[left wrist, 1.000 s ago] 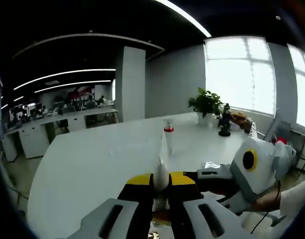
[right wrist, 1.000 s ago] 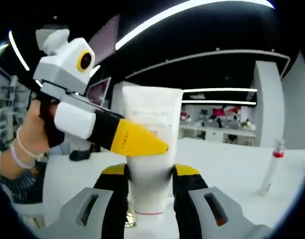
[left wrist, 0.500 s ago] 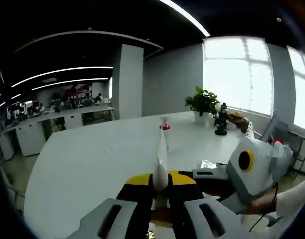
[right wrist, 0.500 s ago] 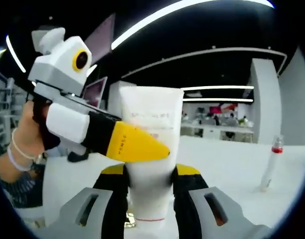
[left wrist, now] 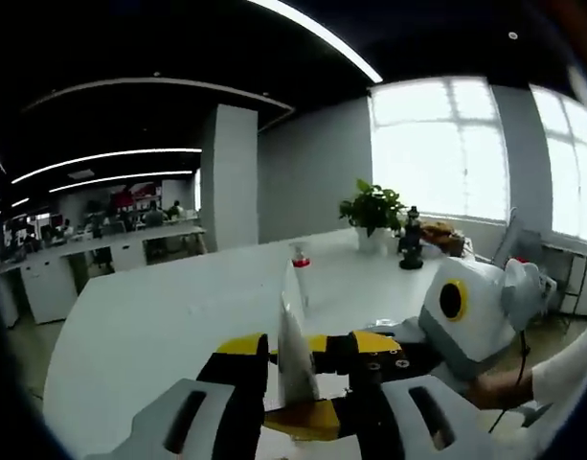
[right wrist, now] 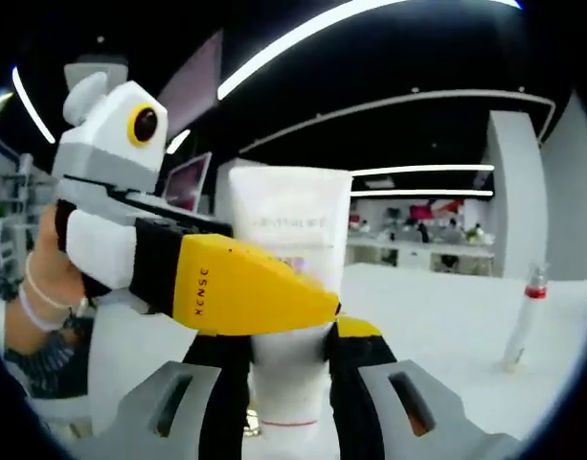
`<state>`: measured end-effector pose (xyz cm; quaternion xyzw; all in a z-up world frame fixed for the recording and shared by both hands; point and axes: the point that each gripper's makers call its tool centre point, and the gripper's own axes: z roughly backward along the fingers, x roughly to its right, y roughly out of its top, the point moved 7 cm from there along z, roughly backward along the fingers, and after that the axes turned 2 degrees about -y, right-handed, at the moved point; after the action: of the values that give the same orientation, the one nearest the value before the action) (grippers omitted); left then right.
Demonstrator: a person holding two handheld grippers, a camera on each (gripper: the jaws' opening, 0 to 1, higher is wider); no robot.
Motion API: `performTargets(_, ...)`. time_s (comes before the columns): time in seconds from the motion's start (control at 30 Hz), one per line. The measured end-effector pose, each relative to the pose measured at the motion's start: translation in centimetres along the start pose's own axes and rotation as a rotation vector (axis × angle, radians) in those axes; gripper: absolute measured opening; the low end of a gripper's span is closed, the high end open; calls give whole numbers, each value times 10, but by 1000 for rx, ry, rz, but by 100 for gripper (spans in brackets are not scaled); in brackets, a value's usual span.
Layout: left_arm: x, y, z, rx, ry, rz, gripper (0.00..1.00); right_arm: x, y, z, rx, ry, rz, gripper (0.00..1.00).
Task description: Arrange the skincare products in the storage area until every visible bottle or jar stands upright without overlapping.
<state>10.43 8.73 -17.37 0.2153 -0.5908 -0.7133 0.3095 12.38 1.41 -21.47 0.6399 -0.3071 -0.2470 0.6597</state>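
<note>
A white squeeze tube [right wrist: 291, 220] stands upright in the air with my right gripper [right wrist: 291, 347] shut on its lower part. In the left gripper view the tube [left wrist: 291, 350] shows edge-on as a thin white blade. My left gripper [left wrist: 304, 350] is open, its yellow tips standing apart on either side of the tube's flat upper end. One of those yellow jaws crosses in front of the tube in the right gripper view, coming from the left. A slim clear spray bottle with a red collar [left wrist: 299, 273] stands upright further off on the white table [left wrist: 149, 316].
The spray bottle [right wrist: 525, 321] is at the right in the right gripper view. A potted plant [left wrist: 372, 206] and a dark figure [left wrist: 410, 240] stand at the table's far end by the windows. A hand with wrist bands [right wrist: 39, 287] holds the left gripper.
My left gripper's jaws have spread apart and let go of the tube's flat end. The right gripper still holds the tube in the same place.
</note>
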Motion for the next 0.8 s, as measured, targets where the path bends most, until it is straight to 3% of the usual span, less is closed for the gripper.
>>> performTargets(0.13, -1, 0, 4, 57, -10, 17, 47, 5, -1, 2, -1, -7, -8, 29)
performTargets(0.47, -12, -7, 14, 136, 4, 42, 55, 23, -5, 9, -9, -44, -18, 30)
performTargets(0.6, -16, -18, 14, 151, 37, 29, 65, 33, -6, 13, -9, -75, 5, 30)
performTargets(0.8, -22, -35, 15, 173, 76, 15, 72, 42, -6, 18, -6, -93, 12, 30)
